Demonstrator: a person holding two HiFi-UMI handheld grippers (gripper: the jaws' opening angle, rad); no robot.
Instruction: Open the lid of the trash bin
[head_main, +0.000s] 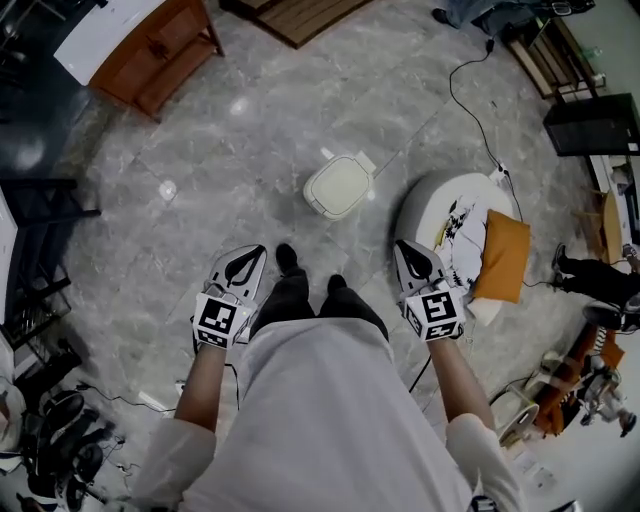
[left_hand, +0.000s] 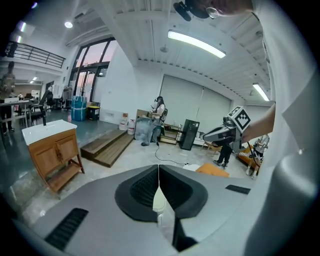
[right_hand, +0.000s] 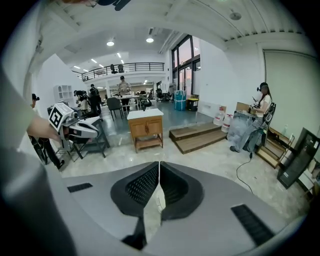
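The trash bin (head_main: 340, 186) is a small cream box with rounded corners, standing on the grey stone floor with its lid down. It lies ahead of my shoes, between the two grippers and beyond both. My left gripper (head_main: 252, 254) is held low at the left, jaws shut with nothing in them, and it points toward the bin from a short way off. My right gripper (head_main: 405, 250) mirrors it at the right, also shut and empty. In the left gripper view the jaws (left_hand: 158, 172) meet tip to tip. The right gripper view shows the same (right_hand: 159, 169).
A round white seat (head_main: 440, 205) with an orange cushion (head_main: 503, 255) lies right of the bin. A black cable (head_main: 468, 98) runs across the floor behind it. A wooden cabinet (head_main: 152, 48) and a wooden step (head_main: 300, 15) stand farther back. Cluttered gear lines the left and right edges.
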